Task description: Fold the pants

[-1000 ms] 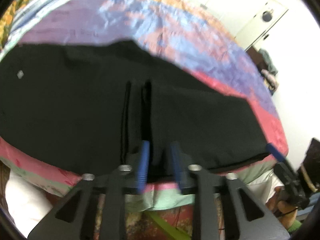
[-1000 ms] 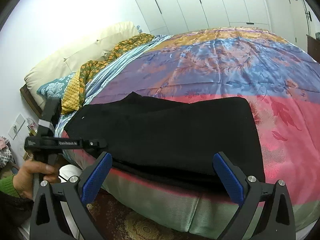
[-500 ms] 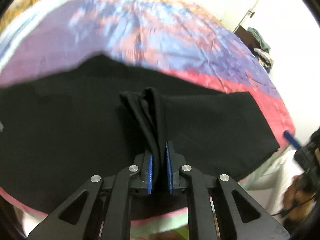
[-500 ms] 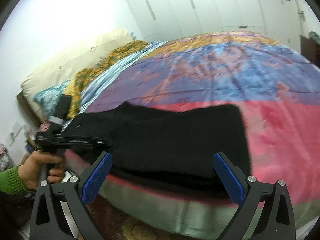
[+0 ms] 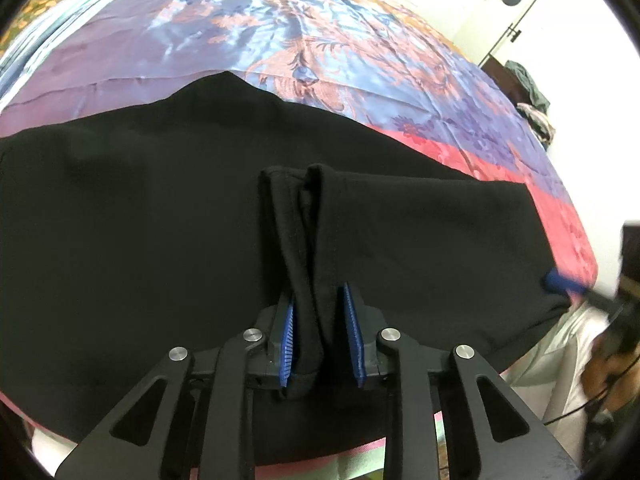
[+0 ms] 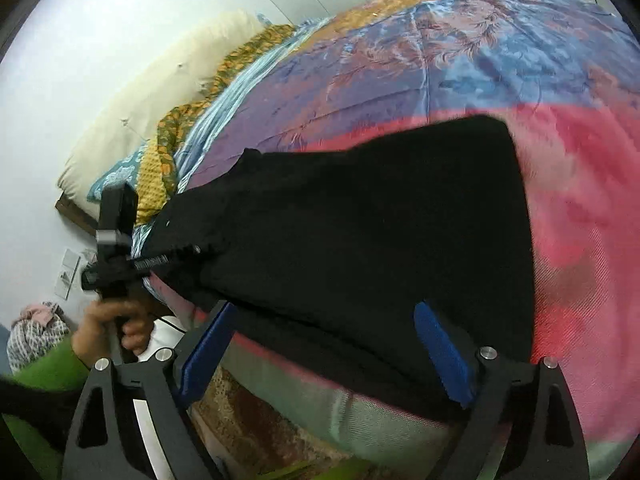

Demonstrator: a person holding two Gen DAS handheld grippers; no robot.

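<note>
So compared to half a second back, the left hand-held gripper [image 5: 320,332] hasn't let go: it's still clamped on a bunched-up ridge of the black pants [image 5: 160,220], though the blue pads [image 5: 289,340] sit a bit wider around the fabric than before. The pinched fold now stands up as two clear rolls running away from the fingers. A second ago that gripper was only closing in on the cloth with a gap on each side.

The right hand-held gripper [image 6: 320,344] has moved in closer and tilted. Its fingers are still spread wide apart, holding nothing, but the blue pads [image 6: 440,352] now overlap the near edge of the pants instead of hanging back from the bed. In the left wrist view one blue tip of it shows right at the far corner of the pants, blurry.

The pants lie flat along the near edge of the bed [image 6: 460,60], on the colourful pink, purple and blue cover [image 5: 280,20]. They look plain black, mostly smooth, with a pointed bump on the far edge. Cream pillows [image 6: 160,92] are up at the head end.
</note>
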